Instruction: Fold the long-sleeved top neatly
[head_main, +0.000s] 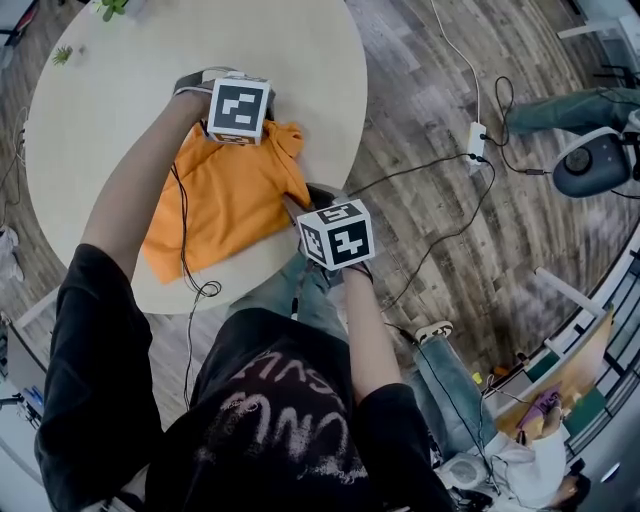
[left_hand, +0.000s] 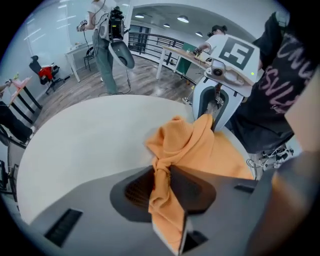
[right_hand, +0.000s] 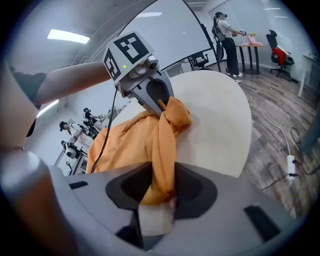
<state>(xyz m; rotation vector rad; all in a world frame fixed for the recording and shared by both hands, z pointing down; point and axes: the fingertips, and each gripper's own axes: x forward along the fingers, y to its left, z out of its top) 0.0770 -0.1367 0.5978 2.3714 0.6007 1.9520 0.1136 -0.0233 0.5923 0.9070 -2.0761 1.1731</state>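
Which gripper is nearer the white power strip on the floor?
Right. The right gripper grips the orange top at the table edge facing the power strip; the left gripper grips it further in over the table.

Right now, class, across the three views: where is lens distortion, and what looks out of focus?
Left gripper view and right gripper view: fisheye bending, black corners, orange long-sleeved fabric top blurred up close. Head view: milder bending, round pale table sharp.

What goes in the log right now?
left gripper: shut on orange long-sleeved fabric top | right gripper: shut on top | top: rumpled on round pale table
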